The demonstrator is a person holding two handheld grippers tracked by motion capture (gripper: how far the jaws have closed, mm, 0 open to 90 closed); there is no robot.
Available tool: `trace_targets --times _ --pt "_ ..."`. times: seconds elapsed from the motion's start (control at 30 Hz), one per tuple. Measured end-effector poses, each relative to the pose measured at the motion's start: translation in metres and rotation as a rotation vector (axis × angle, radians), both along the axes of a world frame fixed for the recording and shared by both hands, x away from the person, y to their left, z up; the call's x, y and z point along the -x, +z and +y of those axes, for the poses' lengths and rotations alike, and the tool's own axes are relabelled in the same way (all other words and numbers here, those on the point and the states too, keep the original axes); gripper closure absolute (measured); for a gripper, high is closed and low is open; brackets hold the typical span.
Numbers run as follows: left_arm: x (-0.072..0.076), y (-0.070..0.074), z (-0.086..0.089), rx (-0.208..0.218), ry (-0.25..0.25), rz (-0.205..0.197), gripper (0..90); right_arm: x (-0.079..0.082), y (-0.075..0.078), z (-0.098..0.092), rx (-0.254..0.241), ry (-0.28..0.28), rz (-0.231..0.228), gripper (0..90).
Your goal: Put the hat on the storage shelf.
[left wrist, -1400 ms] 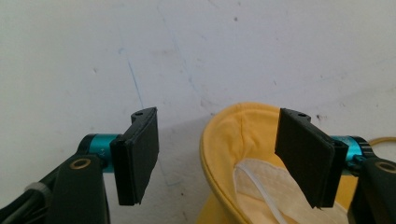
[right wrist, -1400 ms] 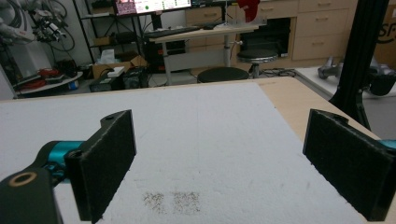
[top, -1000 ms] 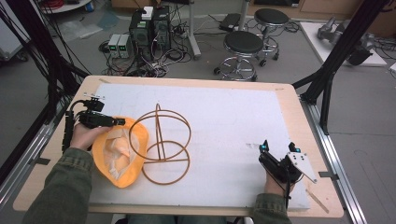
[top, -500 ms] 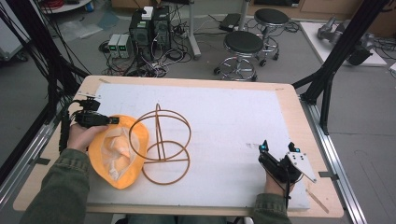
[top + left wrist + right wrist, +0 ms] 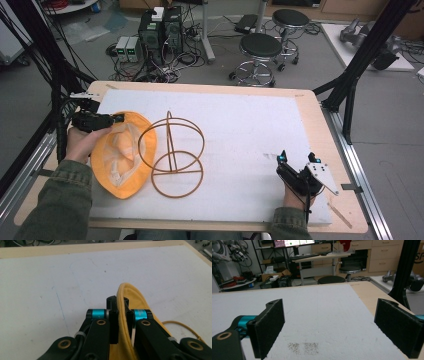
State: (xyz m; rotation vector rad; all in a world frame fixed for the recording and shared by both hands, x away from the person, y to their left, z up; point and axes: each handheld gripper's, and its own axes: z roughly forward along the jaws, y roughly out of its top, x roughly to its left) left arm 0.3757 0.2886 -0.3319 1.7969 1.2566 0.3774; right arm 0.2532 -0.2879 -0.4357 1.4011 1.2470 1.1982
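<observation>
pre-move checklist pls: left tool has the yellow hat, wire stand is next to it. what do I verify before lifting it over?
1. Left tool grip: shut on the rim of the yellow hat, fabric pinched between the pads. ok.
2. How deep the rim sits in the grip: near the pad tips in the left gripper view; may slip. cannot tell.
3. Hat free of the wire stand: its edge overlaps the stand's ring in the high view; contact unclear. cannot tell.
4. Stand upright on the white mat: ok.
5. Right tool: open, nothing between the pads, resting at the mat's near right corner, away from the hat's path. ok.
</observation>
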Motion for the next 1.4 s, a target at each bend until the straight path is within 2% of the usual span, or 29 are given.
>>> trace_targets --times 0.03,0.07,0.2,0.23,0.27,0.3,0.33,0.37,0.4,0.43,0.67,0.73,0.83,1.0,1.07,1.1,1.13,1.3,1.37,1.4 --pt "0.0 0.0 0.0 0.0 0.0 0.0 87.9 0.0 0.0 0.0 0.001 -0.002 0.001 8.5" --pt "0.001 0.003 0.001 0.0 0.008 -0.023 87.8 0.0 0.0 -0.001 0.003 -0.001 0.002 8.5" --pt "0.005 0.01 0.001 0.004 0.021 -0.073 87.8 0.0 0.0 -0.001 -0.001 -0.002 0.003 8.5" --pt "0.005 0.01 0.001 0.004 0.021 -0.073 87.9 0.0 0.0 -0.001 -0.001 -0.001 0.0 8.5" --pt "0.007 0.014 -0.001 -0.004 0.025 -0.106 87.9 0.0 0.0 -0.001 -0.001 -0.001 -0.001 8.5" --pt "0.007 0.014 -0.001 -0.004 0.025 -0.106 87.9 0.001 0.0 0.0 0.0 -0.002 -0.003 8.4" --pt "0.009 0.02 -0.002 -0.008 0.032 -0.151 87.9 0.001 0.0 0.0 0.001 -0.003 -0.003 8.5" --pt "0.009 0.02 -0.002 -0.008 0.032 -0.151 87.9 0.001 0.0 0.0 0.001 -0.003 -0.003 8.5" --pt "0.011 0.026 -0.005 -0.003 0.038 -0.197 87.9 0.0 0.0 0.0 0.004 0.001 0.0 8.5" --pt "0.011 0.026 -0.005 -0.003 0.038 -0.197 88.0 0.0 0.0 0.0 0.004 0.002 0.0 8.5" --pt "0.017 0.05 -0.022 -0.017 0.038 -0.353 87.9 0.001 0.0 0.0 0.0 -0.001 -0.003 8.5" --pt "0.018 0.052 -0.024 -0.015 0.033 -0.361 88.0 0.001 0.0 -0.001 -0.001 0.0 -0.003 8.5" --pt "0.017 0.058 -0.029 -0.019 -0.015 -0.357 88.0 0.002 0.0 -0.001 -0.003 0.0 -0.005 8.5" --pt "0.019 0.063 -0.034 -0.025 -0.028 -0.376 87.9 0.001 0.0 -0.001 -0.001 -0.002 -0.001 8.5" --pt "0.022 0.067 -0.037 -0.022 -0.032 -0.403 88.0 0.001 0.0 -0.001 -0.002 0.0 0.0 8.5" --pt "0.022 0.067 -0.037 -0.022 -0.032 -0.403 87.9 0.001 0.0 -0.001 -0.001 0.0 -0.001 8.5" --pt "0.023 0.07 -0.038 -0.018 -0.034 -0.426 87.9 0.001 0.0 -0.001 0.002 0.0 -0.002 8.5" --pt "0.025 0.076 -0.039 0.008 -0.024 -0.463 87.9 0.001 0.0 -0.001 0.002 0.001 0.002 8.5" --pt "0.027 0.083 -0.042 0.019 -0.025 -0.493 87.9 0.001 0.0 -0.001 0.002 0.001 0.001 8.5" --pt "0.027 0.083 -0.042 0.019 -0.025 -0.493 87.9 0.001 0.0 -0.001 0.001 0.002 0.002 8.5"
